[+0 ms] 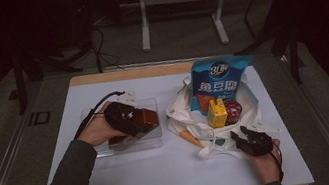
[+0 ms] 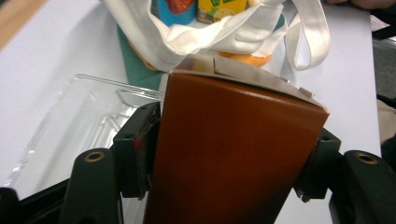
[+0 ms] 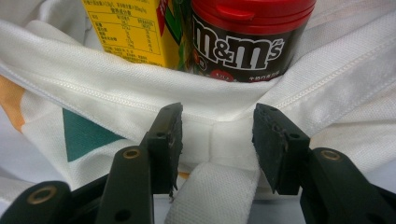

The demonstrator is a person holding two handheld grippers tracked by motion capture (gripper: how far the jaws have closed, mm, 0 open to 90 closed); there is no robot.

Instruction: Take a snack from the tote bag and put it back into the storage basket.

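- left gripper jaws sit either side of a brown carton; left pad looks against the carton wall, right pad at its far edge; jaws fairly wide; can't tell if they press or just flank it.
- brown carton has a pale flap top, tilted; in the high view it lies over the clear plastic tray, left half of the table.
- left hand wraps the gripper body from the left; dark sleeve runs to the table's near-left corner; cable loops behind the hand.
- clear plastic tray lies under and left of the carton, on the white table top.
- right gripper jaws apart, about half open, nothing pinched; white bag handle strap runs up between them, pads not touching it.
- just past the tips: rim of the white tote bag, with teal triangle and orange patch.
- inside the bag: yellow juice box beside an M&M's tub with red lid, touching.
- high view: right gripper at the bag's near edge, right hand near the table's front edge, right side.
- tote bag on the right half of the table; blue snack pouch stands upright at its back.
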